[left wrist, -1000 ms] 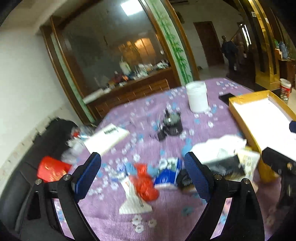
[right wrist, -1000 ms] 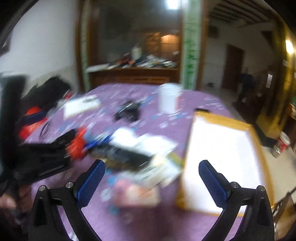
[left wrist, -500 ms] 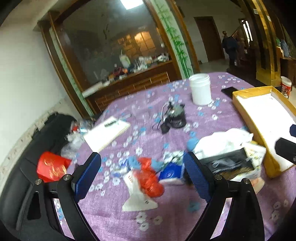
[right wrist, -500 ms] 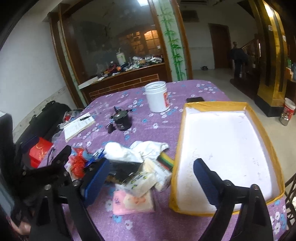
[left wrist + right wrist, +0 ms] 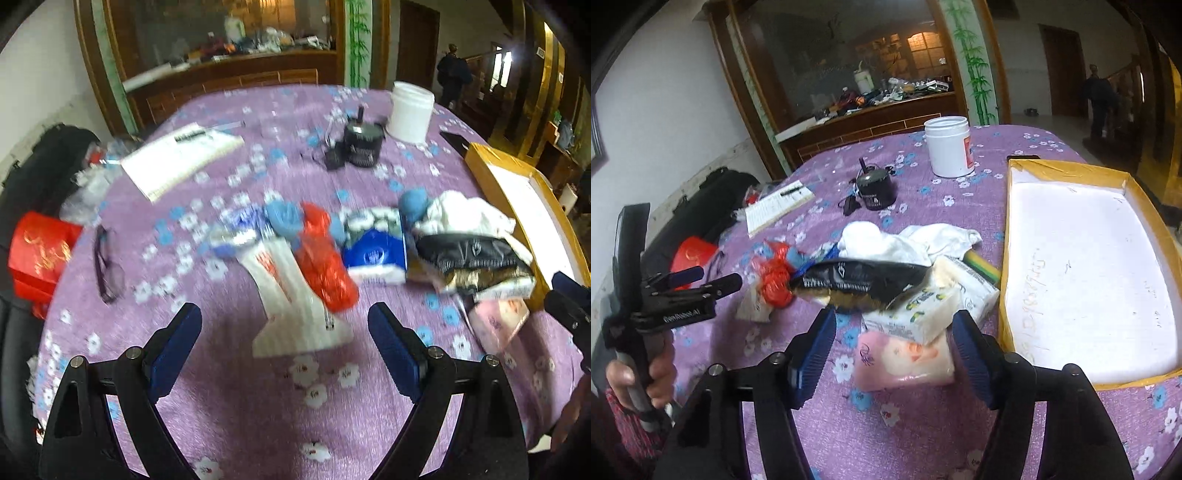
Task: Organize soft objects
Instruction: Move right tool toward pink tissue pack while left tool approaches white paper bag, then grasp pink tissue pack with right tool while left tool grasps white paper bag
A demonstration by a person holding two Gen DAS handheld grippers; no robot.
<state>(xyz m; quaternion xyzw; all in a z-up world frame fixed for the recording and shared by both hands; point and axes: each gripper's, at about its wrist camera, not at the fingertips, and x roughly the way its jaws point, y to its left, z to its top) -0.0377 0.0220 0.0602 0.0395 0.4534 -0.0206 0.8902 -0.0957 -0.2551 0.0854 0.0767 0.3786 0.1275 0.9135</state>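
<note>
A heap of soft things lies on the purple flowered cloth beside a yellow box [image 5: 1071, 166] with a white floor. My right gripper [image 5: 894, 332] hangs just over the heap's near end. Its jaws are closing, with a pink tissue pack [image 5: 905, 358] and a white tissue pack [image 5: 916, 314] between them; the pads do not press on either. Behind are a black pouch [image 5: 857, 277] and white cloth [image 5: 905, 240]. My left gripper [image 5: 284, 325] stands open, apart from a white sock [image 5: 291, 295] and a red plastic bag [image 5: 325, 266] just ahead. A blue tissue pack [image 5: 373, 251] lies to their right.
Farther back stand a white jar [image 5: 947, 147], a black pot [image 5: 875, 188] and a notebook [image 5: 181, 155]. Glasses [image 5: 107, 266] lie at the left, near a red bag [image 5: 37, 254] on a black chair. A person stands in the far doorway.
The left gripper has tipped down and come closer to the sock and red bag. The right gripper's jaws have narrowed and it has sunk towards the pink pack.
</note>
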